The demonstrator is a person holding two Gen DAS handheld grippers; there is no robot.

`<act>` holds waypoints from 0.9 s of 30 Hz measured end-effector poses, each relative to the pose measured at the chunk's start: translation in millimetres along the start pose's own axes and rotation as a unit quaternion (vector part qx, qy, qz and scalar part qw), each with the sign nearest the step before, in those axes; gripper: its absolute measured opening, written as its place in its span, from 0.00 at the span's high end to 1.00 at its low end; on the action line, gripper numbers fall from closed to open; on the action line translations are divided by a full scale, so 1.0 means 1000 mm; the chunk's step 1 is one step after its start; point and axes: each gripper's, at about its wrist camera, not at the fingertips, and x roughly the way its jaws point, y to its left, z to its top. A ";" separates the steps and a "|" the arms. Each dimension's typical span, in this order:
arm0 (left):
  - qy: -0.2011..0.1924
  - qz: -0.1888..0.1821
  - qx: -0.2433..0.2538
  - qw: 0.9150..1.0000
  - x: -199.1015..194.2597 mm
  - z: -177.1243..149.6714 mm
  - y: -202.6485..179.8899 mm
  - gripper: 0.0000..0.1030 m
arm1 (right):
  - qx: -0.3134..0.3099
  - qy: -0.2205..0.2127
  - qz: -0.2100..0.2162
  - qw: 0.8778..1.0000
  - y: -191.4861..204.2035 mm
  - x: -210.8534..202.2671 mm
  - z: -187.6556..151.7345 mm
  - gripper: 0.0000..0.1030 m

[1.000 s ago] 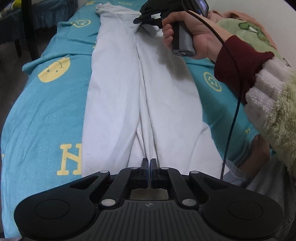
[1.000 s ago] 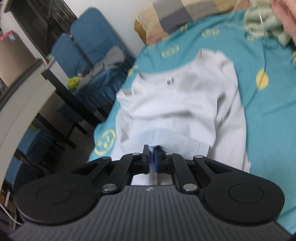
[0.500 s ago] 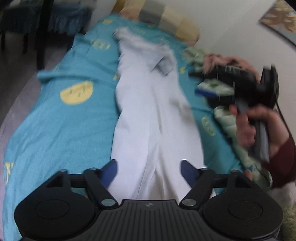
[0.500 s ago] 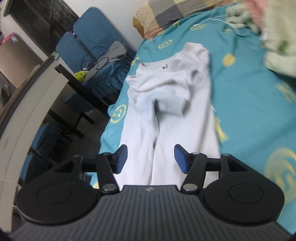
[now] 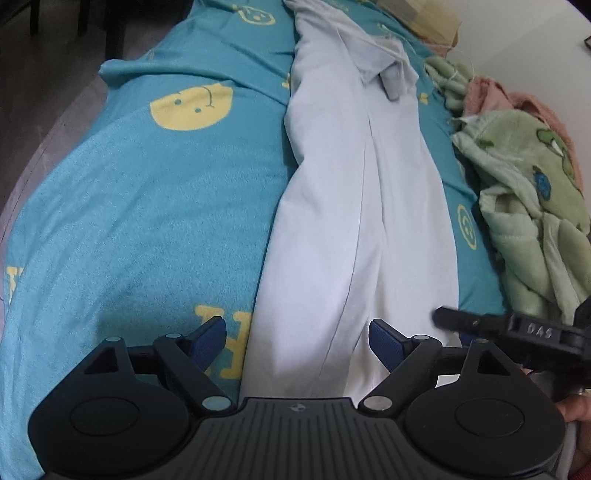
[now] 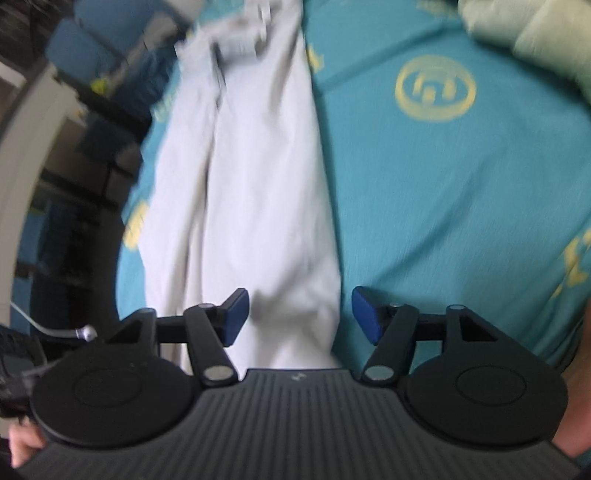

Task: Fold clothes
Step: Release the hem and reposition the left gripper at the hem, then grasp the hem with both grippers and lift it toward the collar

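Observation:
A white shirt (image 5: 362, 206) lies on the teal bed sheet (image 5: 155, 206), folded lengthwise into a long narrow strip running away from me. It also shows in the right wrist view (image 6: 255, 192), blurred. My left gripper (image 5: 297, 338) is open and empty above the near end of the shirt. My right gripper (image 6: 299, 314) is open and empty above the near end too, over its right edge. Part of the right gripper shows at the lower right of the left wrist view (image 5: 517, 332).
A green plush garment (image 5: 532, 199) and a pink one (image 5: 495, 96) lie at the bed's right side. A checked pillow (image 5: 424, 18) is at the head. Blue chairs and a dark table (image 6: 96, 74) stand left of the bed, the floor (image 5: 44, 85) beyond its left edge.
Both grippers were shut on the shirt a second ago, then opened and let go. The right gripper has come from the far collar end down to the near end beside the left one.

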 end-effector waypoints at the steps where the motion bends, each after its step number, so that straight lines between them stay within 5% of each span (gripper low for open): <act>1: 0.007 0.002 0.004 1.000 0.001 -0.001 -0.002 0.17 | -0.008 0.011 -0.003 1.000 0.003 0.004 -0.003 0.36; 4: 0.038 -0.002 0.023 0.999 0.003 -0.008 -0.008 0.18 | -0.016 0.032 0.001 0.999 0.010 0.005 -0.013 0.36; 6: 0.052 -0.006 0.043 0.998 0.004 -0.015 -0.011 0.28 | -0.003 0.051 0.017 0.999 0.011 0.007 -0.022 0.36; 10: 0.074 -0.001 0.043 0.996 0.004 -0.022 -0.014 0.80 | -0.095 0.071 -0.015 0.993 0.044 0.010 -0.042 0.38; 11: 0.081 0.001 0.045 0.996 0.004 -0.024 -0.015 0.86 | -0.120 0.076 -0.027 0.990 0.052 0.010 -0.047 0.43; 14: 0.066 0.021 0.066 0.995 -0.004 -0.030 -0.027 0.91 | -0.178 0.080 -0.056 0.979 0.068 0.006 -0.057 0.85; 15: 0.058 0.023 0.069 0.996 -0.009 -0.032 -0.032 0.91 | -0.182 0.078 -0.054 0.979 0.070 0.002 -0.058 0.89; 27: -0.094 -0.036 0.020 0.995 -0.121 -0.033 -0.079 0.92 | -0.111 -0.065 0.059 0.990 0.054 -0.134 -0.021 0.92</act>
